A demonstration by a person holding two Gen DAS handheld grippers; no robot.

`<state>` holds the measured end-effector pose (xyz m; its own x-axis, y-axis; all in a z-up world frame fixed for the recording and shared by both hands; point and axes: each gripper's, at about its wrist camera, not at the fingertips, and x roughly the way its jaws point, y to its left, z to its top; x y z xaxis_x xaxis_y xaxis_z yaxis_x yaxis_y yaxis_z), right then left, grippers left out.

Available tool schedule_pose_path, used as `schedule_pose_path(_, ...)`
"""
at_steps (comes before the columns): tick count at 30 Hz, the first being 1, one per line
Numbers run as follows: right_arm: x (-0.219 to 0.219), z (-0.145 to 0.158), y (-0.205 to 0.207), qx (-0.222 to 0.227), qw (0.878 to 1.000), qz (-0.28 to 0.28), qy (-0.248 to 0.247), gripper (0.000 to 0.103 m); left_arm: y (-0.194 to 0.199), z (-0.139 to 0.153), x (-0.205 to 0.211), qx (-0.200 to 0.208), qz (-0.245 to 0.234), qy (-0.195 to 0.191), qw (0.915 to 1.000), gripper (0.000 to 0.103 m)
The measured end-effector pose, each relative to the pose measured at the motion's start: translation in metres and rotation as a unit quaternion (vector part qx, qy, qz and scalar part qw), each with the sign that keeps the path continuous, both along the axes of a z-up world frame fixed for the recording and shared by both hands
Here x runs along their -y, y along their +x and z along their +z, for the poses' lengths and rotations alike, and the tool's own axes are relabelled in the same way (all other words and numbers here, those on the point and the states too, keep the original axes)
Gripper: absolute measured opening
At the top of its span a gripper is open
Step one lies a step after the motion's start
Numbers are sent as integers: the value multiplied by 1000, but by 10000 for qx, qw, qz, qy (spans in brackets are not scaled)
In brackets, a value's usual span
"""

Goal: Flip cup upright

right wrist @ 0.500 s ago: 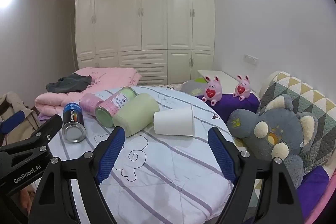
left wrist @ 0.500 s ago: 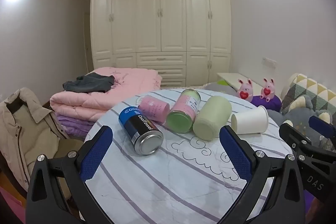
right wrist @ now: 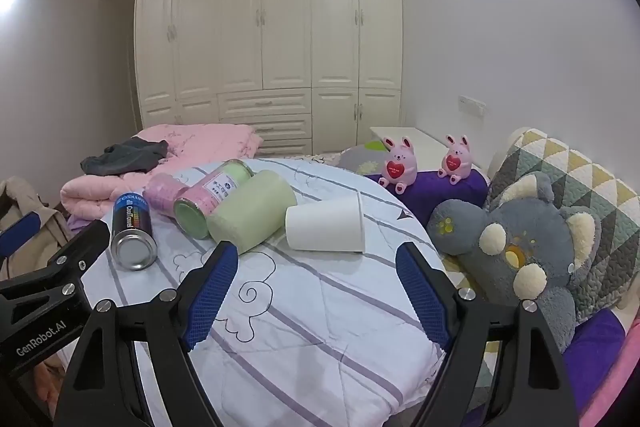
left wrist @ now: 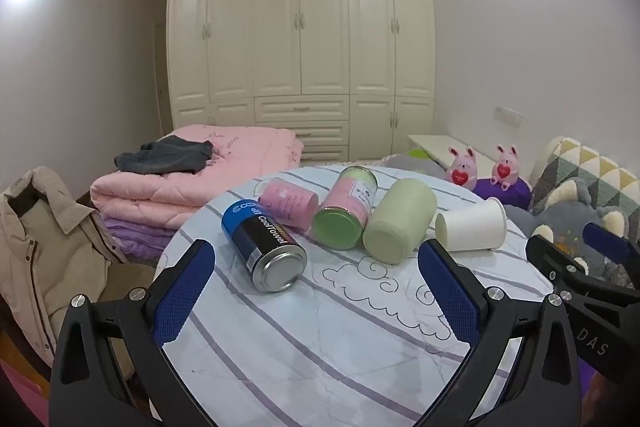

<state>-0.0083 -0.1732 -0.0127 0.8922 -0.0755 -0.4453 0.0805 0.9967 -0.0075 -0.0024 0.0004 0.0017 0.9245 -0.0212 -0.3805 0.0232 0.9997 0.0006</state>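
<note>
A white paper cup [right wrist: 326,225] lies on its side on the round table [right wrist: 320,327] covered with a striped cloth; its base faces left, its rim right. It also shows at the right in the left wrist view [left wrist: 472,229]. My right gripper [right wrist: 316,283] is open and empty, just short of the cup, fingers straddling its line. My left gripper [left wrist: 316,287] is open and empty, in front of a blue-black can [left wrist: 264,245]. The right gripper's side [left wrist: 580,267] shows in the left wrist view.
Lying in a row left of the cup: a pale green cylinder [right wrist: 252,217], a pink can with green end [right wrist: 210,201], a pink roll [right wrist: 164,195], the blue-black can [right wrist: 130,231]. A grey plush [right wrist: 516,247] and pillow sit right of the table; folded pink quilts [left wrist: 192,183] behind.
Both grippers have eased slightly forward toward the table objects; the cup and cans lie as before.
</note>
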Motion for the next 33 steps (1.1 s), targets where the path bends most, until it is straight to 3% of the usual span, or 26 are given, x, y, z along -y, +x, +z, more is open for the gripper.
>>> schedule_pose_path(33, -5, -4, 2, -202, 9998, 0, -67, 83, 1, -1, -6, -34, 38, -77, 10000, 103)
